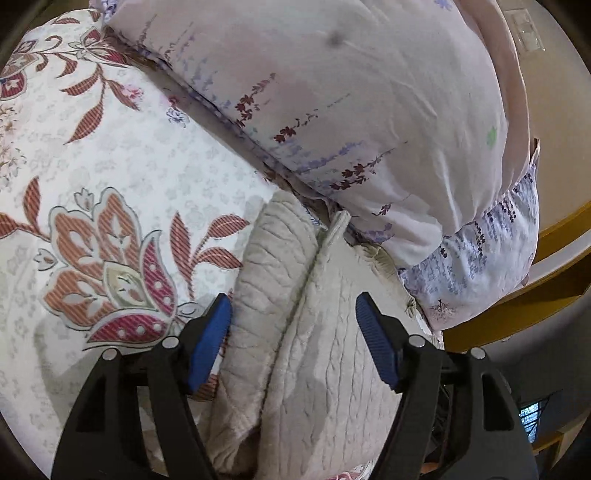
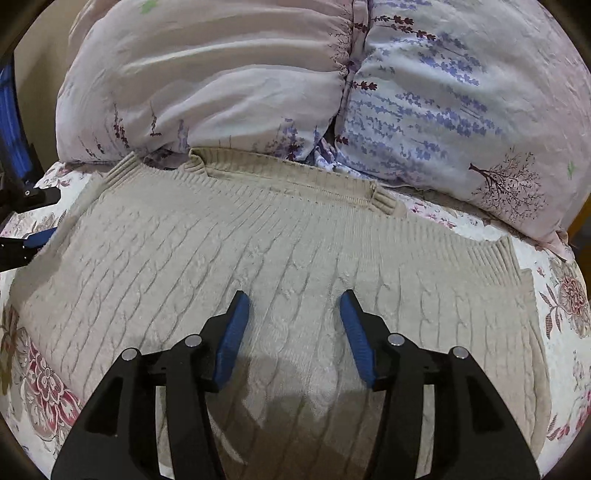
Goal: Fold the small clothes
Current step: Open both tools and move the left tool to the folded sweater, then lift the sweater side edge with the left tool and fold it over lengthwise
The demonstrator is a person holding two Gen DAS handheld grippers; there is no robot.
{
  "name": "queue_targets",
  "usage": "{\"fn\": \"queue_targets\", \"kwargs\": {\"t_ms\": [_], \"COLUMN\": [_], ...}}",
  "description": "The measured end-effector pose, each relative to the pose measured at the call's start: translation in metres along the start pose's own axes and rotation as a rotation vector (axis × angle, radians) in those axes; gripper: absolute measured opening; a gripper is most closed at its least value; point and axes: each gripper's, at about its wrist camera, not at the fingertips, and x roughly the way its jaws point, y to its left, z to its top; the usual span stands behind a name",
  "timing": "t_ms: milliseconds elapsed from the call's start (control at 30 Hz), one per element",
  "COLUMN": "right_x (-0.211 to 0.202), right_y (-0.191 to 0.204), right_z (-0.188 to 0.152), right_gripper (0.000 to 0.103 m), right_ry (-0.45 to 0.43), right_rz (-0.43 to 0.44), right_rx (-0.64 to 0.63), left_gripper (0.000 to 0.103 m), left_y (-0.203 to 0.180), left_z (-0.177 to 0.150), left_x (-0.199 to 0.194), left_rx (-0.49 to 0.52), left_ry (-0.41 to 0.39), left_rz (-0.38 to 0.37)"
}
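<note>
Beige cable-knit sweater point(image 2: 280, 258) without readable label on floral bedsheet point(image 1: 122, 155)

- A floral bedsheet point(image 1: 122, 155), white with red and pink flower motifs, covers the bed
- Two plump pillows lie at the far side: a pale pink one point(image 2: 207, 81) and a lavender-print one point(image 2: 454, 110), touching each other
- A yellow wooden bed frame point(image 1: 554, 280) shows past the pillows
- A beige wall point(image 1: 561, 92) carries a white switch plate point(image 1: 526, 29)
- Soft indoor light, mild shadows
</note>
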Motion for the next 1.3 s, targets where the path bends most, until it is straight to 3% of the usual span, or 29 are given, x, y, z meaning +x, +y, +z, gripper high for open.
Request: {"fn": "queue_targets", "kwargs": {"t_ms": [133, 367, 433, 500, 600, 833, 1033, 1100, 1300], "right_x": [0.0, 0.003, 0.003, 0.002, 0.002, 0.002, -0.003, -0.02, -0.064], "right_y": [-0.003, -0.003, -0.003, -0.002, -0.002, -0.002, -0.006, -0.031, -0.12], "right_z": [0.0, 0.0, 0.0, -0.001, -0.001, -0.002, -0.002, -0.004, -0.025], "right_gripper": [0.054, 0.054, 0.054, 0.054, 0.054, 0.054, 0.054, 0.054, 0.054], "right_ry": [-0.002, -0.01, -0.012, -0.013, -0.012, -0.017, -0.022, -0.049, -0.139], "right_rz": [0.012, 0.016, 0.014, 0.011, 0.013, 0.019, 0.04, 0.101, 0.177], "right_rx": [0.008, 0.007, 0.009, 0.011, 0.008, -0.003, -0.008, 0.085, 0.323], "left_gripper": [0.069, 0.055, 0.048, 0.026, 0.021, 0.019, 0.019, 0.019, 0.019], "left_y": [-0.006, -0.011, -0.012, -0.013, -0.026, -0.092, -0.146, -0.16, -0.215], "left_z": [-0.003, -0.011, -0.013, -0.014, -0.013, -0.012, -0.024, -0.03, -0.063], "left_x": [0.007, 0.017, 0.02, 0.025, 0.02, 0.0, 0.012, 0.019, 0.062], "left_rx": [0.015, -0.001, 0.0, -0.004, 0.023, 0.113, 0.156, 0.168, 0.215], "left_ry": [0.007, 0.057, 0.069, 0.098, 0.08, 0.021, 0.042, 0.057, 0.139], "left_rz": [0.0, -0.043, -0.043, -0.045, -0.068, -0.244, -0.373, -0.396, -0.451]}}
